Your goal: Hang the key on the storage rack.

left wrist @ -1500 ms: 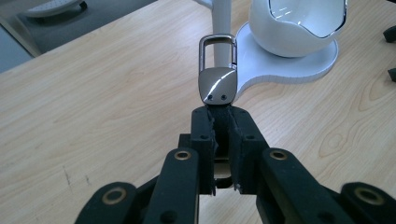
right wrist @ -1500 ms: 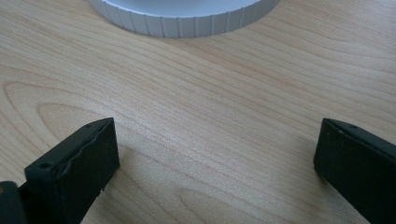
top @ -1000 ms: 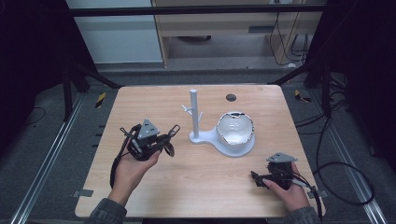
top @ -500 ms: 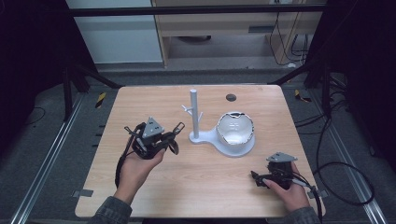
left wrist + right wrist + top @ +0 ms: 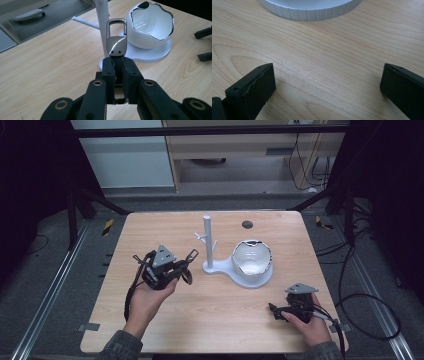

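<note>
Keyring clip, a metal snap hook on a polished silver plate, is pinched at its lower end between the pressed-together jaws of the left tool, and its open loop rises just in front of the white post; whether it touches the post cannot be told. In the high view the left tool is held above the left half of the table by the person's left hand, its grey three-cornered plate uppermost and the clip pointing toward the stand. Nearer the front edge, at the right, the right tool rests low over the wood in the right hand; the right gripper view shows its jaws spread wide with bare table between them and the ribbed white rim of the stand base just beyond. Farther back, near the table's centre, stands the white jewellery stand, an upright post with short side pegs on a flat base. Beside the post, on the same base, sits the white bowl with a wavy, silver-edged rim. Near the far edge lies a small dark disc, well apart from the stand.
</note>
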Motion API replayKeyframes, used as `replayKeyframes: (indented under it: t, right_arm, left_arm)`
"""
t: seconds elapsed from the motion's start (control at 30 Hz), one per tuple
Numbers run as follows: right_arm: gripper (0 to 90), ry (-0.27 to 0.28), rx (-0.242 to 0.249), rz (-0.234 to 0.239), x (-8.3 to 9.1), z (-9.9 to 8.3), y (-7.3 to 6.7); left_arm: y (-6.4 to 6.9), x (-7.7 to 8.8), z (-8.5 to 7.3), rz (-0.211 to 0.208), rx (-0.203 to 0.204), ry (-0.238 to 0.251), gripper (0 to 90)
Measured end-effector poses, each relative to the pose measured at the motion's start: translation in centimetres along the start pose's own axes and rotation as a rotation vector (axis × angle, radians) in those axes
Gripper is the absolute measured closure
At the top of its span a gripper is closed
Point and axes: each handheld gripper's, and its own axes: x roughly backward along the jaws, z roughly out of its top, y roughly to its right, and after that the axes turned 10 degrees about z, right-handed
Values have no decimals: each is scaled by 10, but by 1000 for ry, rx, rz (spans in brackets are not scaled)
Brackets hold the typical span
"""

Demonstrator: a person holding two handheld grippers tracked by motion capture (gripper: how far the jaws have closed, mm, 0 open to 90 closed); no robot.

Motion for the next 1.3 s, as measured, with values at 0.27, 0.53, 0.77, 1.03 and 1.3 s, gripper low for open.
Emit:
replayKeyframes:
  t: [0.27,0.53,0.77,1.03,1.3]
  right_arm:
    - [5,-1,-2,0,0,0,0]
    - [5,0,-2,-1,0,0,0]
    - [4,0,-2,-1,0,0,0]
    - [4,0,-3,-1,0,0,0]
    - [5,0,-3,-2,0,0,0]
  left_arm:
    - [-3,5,11,18,-12,8,811]
    - [-4,9,30,39,-20,27,811]
    - [-3,3,40,49,-27,28,811]
    - [-1,-6,42,55,-28,23,810]
    - [-3,-12,42,62,-19,12,810]
